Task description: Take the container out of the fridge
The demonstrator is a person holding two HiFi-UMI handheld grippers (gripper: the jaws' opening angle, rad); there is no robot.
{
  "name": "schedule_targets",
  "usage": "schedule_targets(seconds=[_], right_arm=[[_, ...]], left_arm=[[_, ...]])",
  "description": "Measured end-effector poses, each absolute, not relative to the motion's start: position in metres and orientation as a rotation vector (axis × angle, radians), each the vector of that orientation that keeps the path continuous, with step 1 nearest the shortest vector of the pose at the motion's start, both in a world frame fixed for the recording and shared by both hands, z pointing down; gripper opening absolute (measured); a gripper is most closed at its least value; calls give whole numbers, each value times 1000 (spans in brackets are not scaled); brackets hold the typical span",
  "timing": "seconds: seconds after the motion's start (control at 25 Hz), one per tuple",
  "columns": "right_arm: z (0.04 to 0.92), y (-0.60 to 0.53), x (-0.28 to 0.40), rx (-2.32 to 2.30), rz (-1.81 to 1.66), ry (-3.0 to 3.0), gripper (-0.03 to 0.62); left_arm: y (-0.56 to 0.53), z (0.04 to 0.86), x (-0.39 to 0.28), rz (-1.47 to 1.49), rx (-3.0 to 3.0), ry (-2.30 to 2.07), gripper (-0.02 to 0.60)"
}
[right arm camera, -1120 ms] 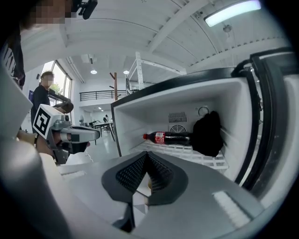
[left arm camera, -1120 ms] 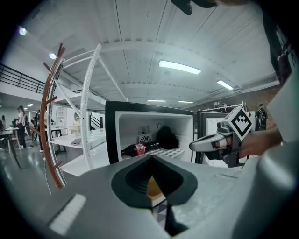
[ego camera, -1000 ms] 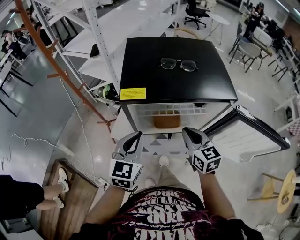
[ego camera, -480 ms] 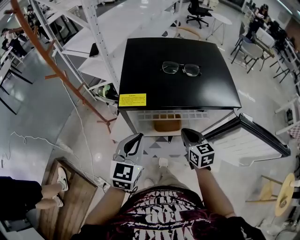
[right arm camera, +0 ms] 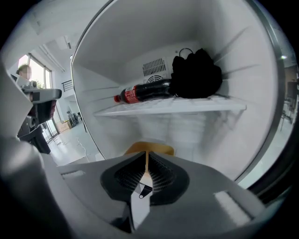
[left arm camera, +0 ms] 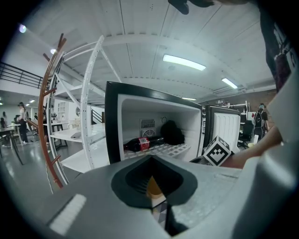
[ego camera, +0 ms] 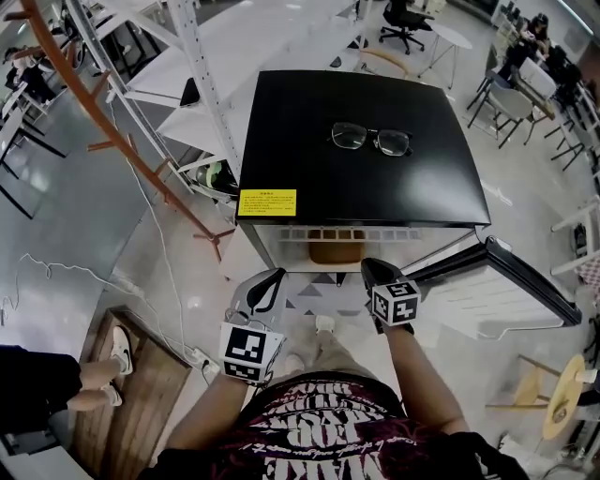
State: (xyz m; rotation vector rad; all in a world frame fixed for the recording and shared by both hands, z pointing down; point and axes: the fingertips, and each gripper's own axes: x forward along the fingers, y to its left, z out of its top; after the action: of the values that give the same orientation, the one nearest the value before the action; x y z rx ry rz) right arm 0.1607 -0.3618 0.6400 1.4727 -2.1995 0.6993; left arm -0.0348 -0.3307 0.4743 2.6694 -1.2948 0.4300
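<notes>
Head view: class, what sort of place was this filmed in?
Probably an open-plan office or lab workspace. There are office chairs along the far edge and white metal shelving on a polished floor. A small black fridge stands with its door open.

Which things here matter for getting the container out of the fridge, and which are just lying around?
For the job: tan container under the shelf; open fridge.
Lying about: glasses on top; cola bottle and black bag on the shelf.
</notes>
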Motion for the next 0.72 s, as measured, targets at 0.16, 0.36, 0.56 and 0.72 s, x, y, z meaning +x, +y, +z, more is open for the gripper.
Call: schedule_targets(seconds=[0.16,0.36,0.56,0.72], right_arm=[[663,-367,169,1471,738,-2153,73],[686,-377,178,1484,795,-2112,124],[706,-388,182,1486,821,-2080,146],[720,-399,186,1500,855,-2053,146]], left_arm=[[-329,479,-37,448,2658,-1294,0],[-327,484,-39,470,2639,-1297,0],[-325,488,-39,487,2630,-1302,2],[-323,490,-42,506,2618,-1310,2]])
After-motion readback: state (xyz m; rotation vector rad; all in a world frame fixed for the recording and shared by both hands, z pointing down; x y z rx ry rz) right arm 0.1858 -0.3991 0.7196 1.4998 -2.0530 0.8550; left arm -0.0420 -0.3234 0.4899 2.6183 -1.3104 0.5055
